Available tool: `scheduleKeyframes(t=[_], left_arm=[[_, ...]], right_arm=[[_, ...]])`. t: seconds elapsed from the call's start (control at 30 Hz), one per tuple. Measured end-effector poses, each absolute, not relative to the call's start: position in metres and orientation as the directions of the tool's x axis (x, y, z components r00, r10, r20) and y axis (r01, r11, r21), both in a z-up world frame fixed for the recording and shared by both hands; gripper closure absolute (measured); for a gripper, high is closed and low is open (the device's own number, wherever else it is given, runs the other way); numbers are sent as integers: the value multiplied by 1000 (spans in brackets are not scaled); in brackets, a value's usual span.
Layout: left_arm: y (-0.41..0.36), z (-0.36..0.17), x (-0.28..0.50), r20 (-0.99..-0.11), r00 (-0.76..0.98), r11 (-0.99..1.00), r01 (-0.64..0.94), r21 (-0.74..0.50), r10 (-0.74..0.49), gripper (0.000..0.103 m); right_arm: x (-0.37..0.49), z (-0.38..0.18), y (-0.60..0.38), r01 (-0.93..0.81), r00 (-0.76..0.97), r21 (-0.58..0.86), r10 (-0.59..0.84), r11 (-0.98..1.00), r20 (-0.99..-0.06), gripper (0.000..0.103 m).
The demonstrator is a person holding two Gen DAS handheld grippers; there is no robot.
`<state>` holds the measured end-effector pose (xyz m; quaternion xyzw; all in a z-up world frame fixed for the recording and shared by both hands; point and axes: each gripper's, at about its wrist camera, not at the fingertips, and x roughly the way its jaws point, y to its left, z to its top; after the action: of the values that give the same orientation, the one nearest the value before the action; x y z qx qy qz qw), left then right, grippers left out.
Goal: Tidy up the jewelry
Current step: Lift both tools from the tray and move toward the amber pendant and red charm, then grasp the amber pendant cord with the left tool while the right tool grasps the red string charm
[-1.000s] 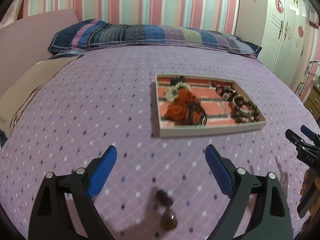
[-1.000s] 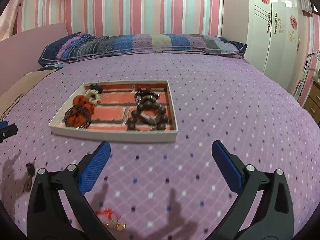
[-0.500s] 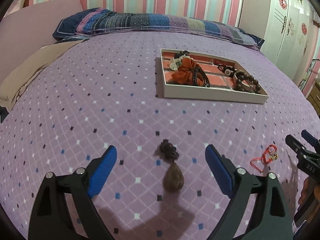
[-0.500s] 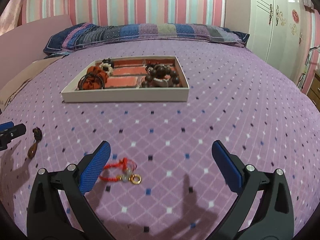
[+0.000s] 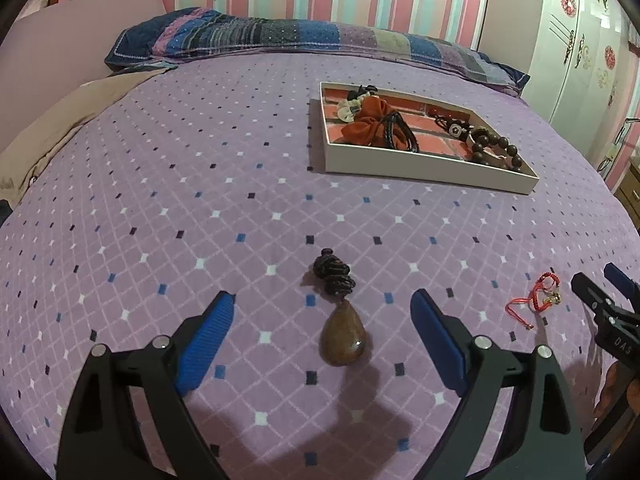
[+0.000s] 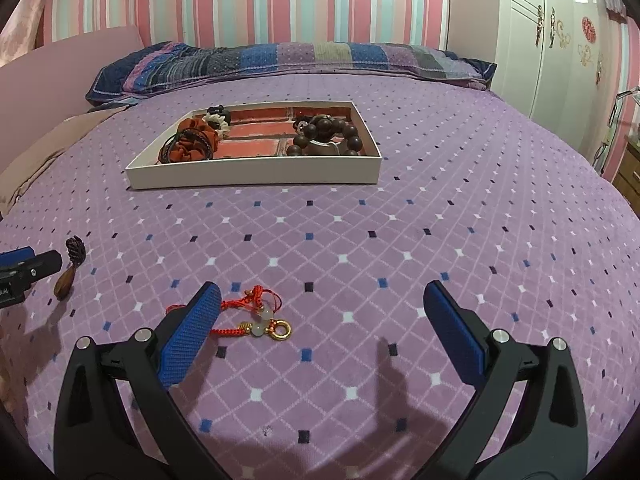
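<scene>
Left wrist view: the left gripper (image 5: 322,320) hovers low over the bedspread (image 5: 168,208) with its blue pads spread wide, holding nothing. Between them lies the pendant (image 5: 343,338), a brown teardrop stone with a dark knotted cord (image 5: 334,274) bunched at its far end. Off to the right the red charm (image 5: 534,304) lies just beside the tip of the other tool. Farther off sits the tray (image 5: 420,170), holding an orange scrunchie (image 5: 366,122) and dark beads (image 5: 494,148)

Right wrist view: the right gripper (image 6: 320,320) is likewise wide apart and empty. The charm (image 6: 256,318), red cord with pale beads and a gold ring, lies partly behind the left pad (image 6: 188,344). The pendant (image 6: 66,280) rests at far left, the tray (image 6: 256,174) well beyond, pillows (image 6: 280,60) behind it
</scene>
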<state>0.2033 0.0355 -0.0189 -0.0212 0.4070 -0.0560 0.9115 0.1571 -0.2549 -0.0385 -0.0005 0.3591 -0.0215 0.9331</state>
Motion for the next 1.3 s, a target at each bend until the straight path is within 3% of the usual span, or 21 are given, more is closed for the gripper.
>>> scheduleKeyframes(t=[0.7,0.77,0.83,0.93,0.97,1.17,1.3], left_arm=[[34,-30,227,-743,656,991,102,-89,-134,15],[34,-31,229,-743,654,989,108,-96,-144,16],[33,-32,231,-744,651,988,115,-102,-152,19],[31,-37,234,-756,633,985,133,-107,-167,34],[31,-38,234,-759,629,985,135,-109,-170,40],[33,-42,238,-762,622,983,131,-126,-180,43],[32,-43,241,-767,619,985,129,-112,-168,64]], right_arm=[[164,-56,-246,18,709,-35,-37,999,-704,6],[166,-57,-244,8,706,-34,-30,999,-708,13],[170,-59,-242,-4,696,-32,-21,999,-718,27],[175,-63,-241,-18,678,-23,-5,1000,-735,42],[175,-64,-241,-20,676,-21,-2,1000,-737,45],[177,-67,-241,-25,671,-15,6,1000,-741,52],[179,-69,-240,-33,670,-11,14,999,-742,61]])
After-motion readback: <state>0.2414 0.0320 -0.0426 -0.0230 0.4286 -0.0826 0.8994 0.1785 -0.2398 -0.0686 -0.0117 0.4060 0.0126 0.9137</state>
